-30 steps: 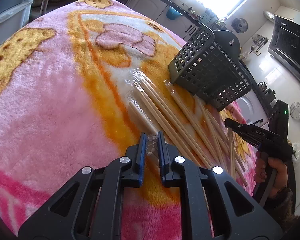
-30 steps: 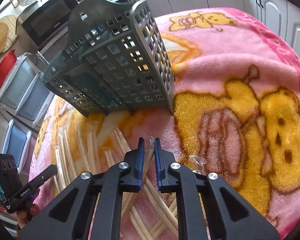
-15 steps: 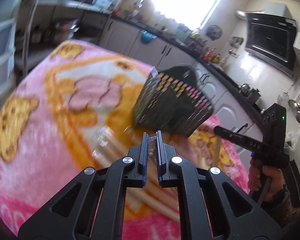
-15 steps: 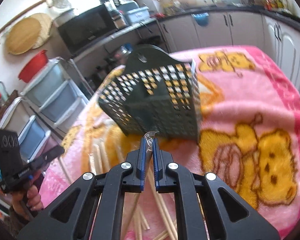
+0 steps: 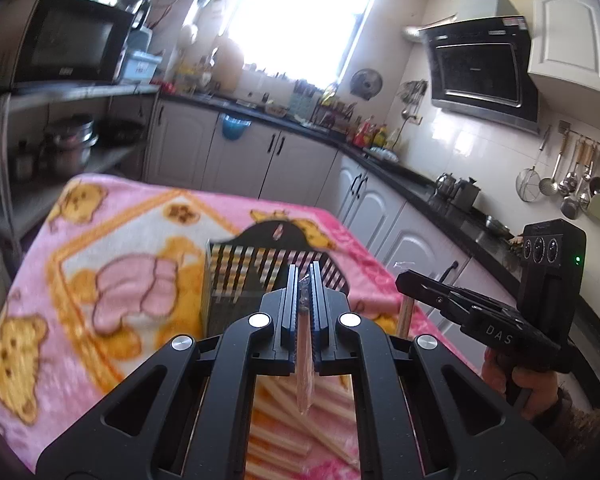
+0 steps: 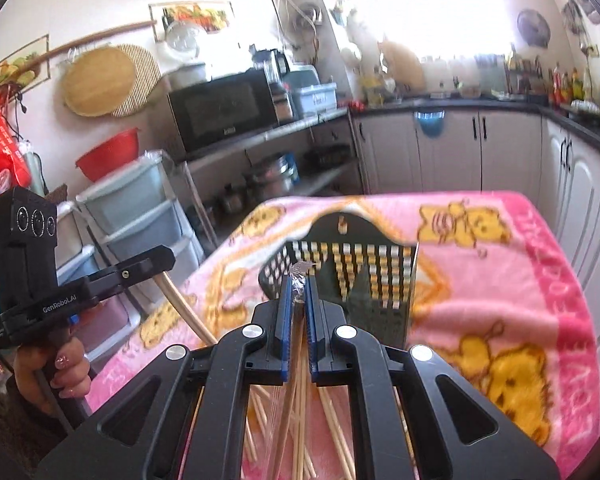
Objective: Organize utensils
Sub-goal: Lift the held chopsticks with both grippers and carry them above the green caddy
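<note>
My left gripper is shut on a plastic-wrapped pair of chopsticks and holds it lifted above the blanket. My right gripper is shut on another wrapped pair of chopsticks, its wrapper end sticking out at the tips. The black perforated utensil basket stands on the pink blanket just beyond both grippers; it also shows in the right wrist view. Several more wrapped chopsticks lie on the blanket under the grippers. Each gripper shows in the other's view, the right gripper and the left gripper.
The pink cartoon-bear blanket covers the table. Kitchen cabinets, a microwave on a shelf and plastic drawers surround the table. The table's far edge lies just past the basket.
Both grippers have closed on wrapped chopsticks, lifted them off the blanket and tilted up from looking down at the table to looking level across the kitchen.
</note>
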Demonstrator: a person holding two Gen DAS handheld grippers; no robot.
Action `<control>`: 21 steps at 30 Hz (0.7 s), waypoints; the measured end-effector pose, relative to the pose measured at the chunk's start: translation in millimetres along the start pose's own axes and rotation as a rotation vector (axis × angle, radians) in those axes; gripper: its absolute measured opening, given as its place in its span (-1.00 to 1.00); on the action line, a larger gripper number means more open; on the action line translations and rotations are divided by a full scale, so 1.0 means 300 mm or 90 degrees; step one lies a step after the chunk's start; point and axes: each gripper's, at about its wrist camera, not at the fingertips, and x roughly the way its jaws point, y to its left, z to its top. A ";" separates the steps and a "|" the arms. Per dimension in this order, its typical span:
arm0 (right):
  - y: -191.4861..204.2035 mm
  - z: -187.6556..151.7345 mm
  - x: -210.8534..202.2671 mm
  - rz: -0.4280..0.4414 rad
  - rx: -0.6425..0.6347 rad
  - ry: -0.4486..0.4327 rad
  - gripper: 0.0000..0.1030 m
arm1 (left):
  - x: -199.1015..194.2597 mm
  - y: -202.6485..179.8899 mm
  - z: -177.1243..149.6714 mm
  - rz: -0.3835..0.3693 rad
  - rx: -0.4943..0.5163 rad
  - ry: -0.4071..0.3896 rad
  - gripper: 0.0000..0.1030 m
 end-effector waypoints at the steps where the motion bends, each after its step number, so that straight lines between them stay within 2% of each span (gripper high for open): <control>1: 0.000 0.009 -0.005 -0.004 -0.003 -0.011 -0.87 | 0.000 -0.009 0.015 -0.002 0.004 -0.006 -0.95; 9: -0.015 0.134 -0.046 -0.033 -0.043 -0.118 -0.87 | -0.015 -0.055 0.151 -0.001 0.035 -0.065 -0.95; 21: -0.047 0.310 -0.076 -0.080 -0.092 -0.252 -0.87 | -0.027 -0.011 0.319 0.051 0.041 -0.133 -0.95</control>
